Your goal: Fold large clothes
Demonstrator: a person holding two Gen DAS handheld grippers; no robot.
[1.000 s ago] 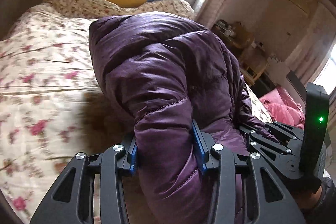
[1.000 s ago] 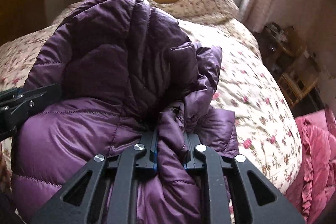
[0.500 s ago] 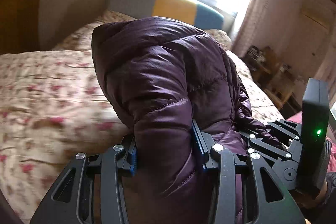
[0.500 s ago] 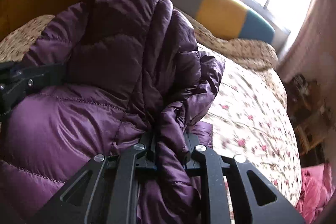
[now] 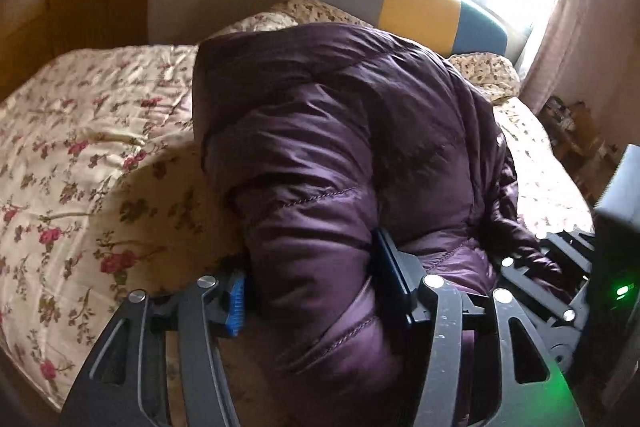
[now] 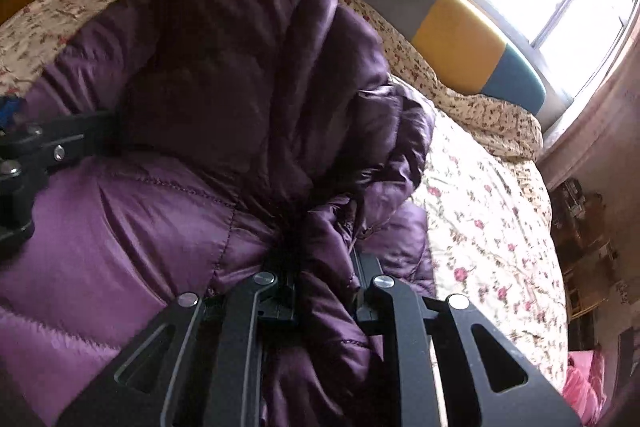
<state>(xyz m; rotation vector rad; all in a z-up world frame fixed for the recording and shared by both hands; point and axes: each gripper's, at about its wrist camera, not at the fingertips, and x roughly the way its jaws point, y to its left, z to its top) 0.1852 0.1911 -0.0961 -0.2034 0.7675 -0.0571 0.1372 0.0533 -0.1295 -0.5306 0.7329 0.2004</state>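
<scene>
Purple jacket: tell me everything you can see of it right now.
The purple jacket is a quilted, glossy puffer, padded and stitched in panels, bunched into a thick mound over the floral bedspread. The left claw has just been opening: a fat fold sits between its pads, the blue left pad looking just clear of the fabric. The right claw is clamped on a narrower gathered fold. Whether its zip is done up cannot be seen.
</scene>
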